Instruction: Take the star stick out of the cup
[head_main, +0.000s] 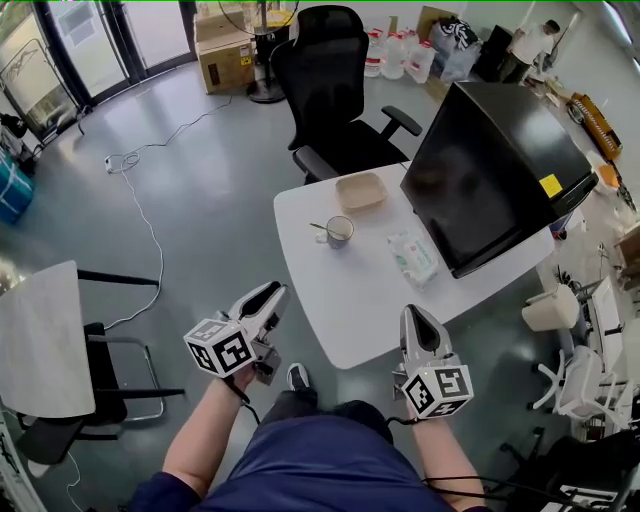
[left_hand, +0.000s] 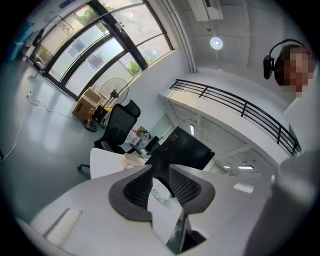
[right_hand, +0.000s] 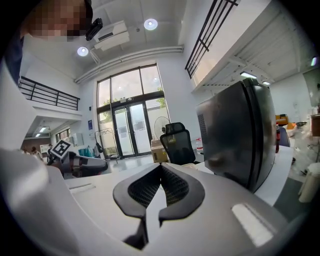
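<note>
We hold both grippers at the near edge of the table (head_main: 340, 300), well apart from the cup (head_main: 339, 231). Left gripper (head_main: 272, 293): jaws slightly parted, nothing between them. Right gripper (head_main: 414, 314): jaws pressed together, empty. The stick (head_main: 320, 227) sits in the cup, leaning left.

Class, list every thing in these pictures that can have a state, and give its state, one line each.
Left gripper: jaws apart, nothing between them.
Right gripper: jaws together, empty.
Cup: upright, stick inside.
Star stick: in the cup, leaning over its rim.
Beige dish: empty.
Wipes pack: lying flat.
</note>
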